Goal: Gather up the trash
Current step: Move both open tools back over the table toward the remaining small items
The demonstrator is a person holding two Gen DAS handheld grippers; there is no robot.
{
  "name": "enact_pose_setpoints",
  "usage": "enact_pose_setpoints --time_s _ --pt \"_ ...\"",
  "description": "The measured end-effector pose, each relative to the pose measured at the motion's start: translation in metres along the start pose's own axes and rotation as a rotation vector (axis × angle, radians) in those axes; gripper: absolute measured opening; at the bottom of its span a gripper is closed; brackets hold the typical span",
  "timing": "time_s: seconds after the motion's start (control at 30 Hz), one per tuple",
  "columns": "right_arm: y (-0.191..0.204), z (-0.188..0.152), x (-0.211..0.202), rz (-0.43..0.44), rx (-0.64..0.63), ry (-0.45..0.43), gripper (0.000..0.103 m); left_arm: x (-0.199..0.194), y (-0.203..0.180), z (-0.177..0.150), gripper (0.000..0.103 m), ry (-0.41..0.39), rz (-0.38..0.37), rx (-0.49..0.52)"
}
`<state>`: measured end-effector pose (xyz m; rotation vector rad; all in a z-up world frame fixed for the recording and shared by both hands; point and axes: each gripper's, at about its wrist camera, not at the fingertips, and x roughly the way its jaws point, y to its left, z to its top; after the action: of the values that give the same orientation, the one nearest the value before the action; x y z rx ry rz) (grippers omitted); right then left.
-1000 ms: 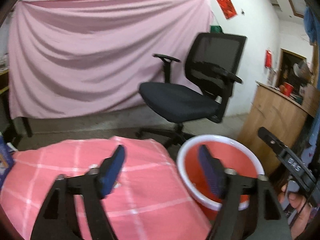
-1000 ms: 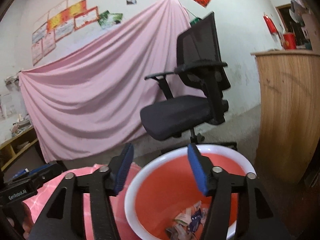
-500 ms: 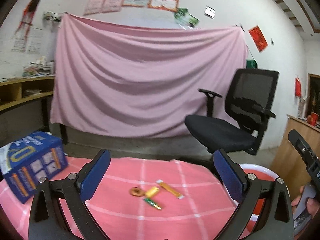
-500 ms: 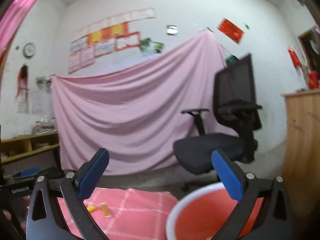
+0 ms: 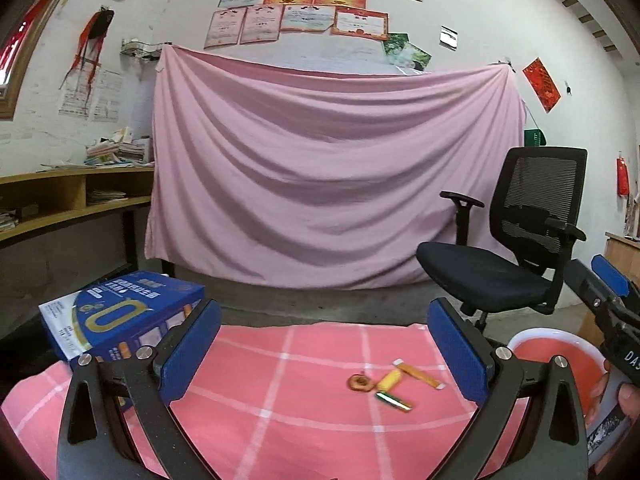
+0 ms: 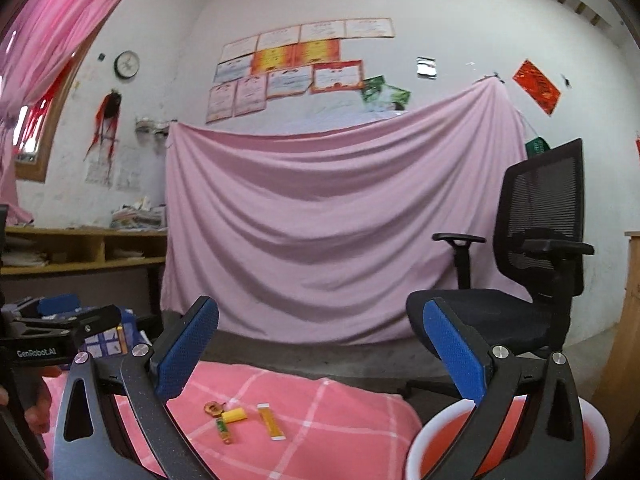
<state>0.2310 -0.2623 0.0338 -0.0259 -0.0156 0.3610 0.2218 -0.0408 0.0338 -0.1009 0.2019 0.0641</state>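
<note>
Red basin (image 6: 592, 426) half-hidden behind wide-spread right claw (image 6: 322, 346).

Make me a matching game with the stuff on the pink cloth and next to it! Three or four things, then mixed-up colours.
Things:
1. box
2. basin
3. office chair
4. small roll wrapper

Colours:
a. black
b. yellow
c. blue
d. red inside, white rim

Pairs: 1-c, 2-d, 3-a, 4-b
</note>
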Motion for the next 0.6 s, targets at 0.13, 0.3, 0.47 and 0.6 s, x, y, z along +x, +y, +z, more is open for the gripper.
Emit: enact_pose_setpoints --time_s 0.13,0.3,0.47,0.6 --pt "0.011 -0.007 0.014 0.008 -0.036 0.048 0.103 0.005 0.008 -0.007 0.101 0.017 0.008 -0.004" --pt "0.01 -0.016 0.036 0.032 -0.014 0.167 0.103 0.024 0.011 -0.012 0.101 0.102 0.007 0.003" --pt "0.009 -0.03 0.061 0.023 0.0 0.307 0.103 0.053 0.01 -0.015 0.101 0.246 -0.01 0.027" --pt "0.003 -0.041 0.082 0.043 0.037 0.418 0.091 0.075 0.007 -0.019 0.101 0.336 -0.027 0.057"
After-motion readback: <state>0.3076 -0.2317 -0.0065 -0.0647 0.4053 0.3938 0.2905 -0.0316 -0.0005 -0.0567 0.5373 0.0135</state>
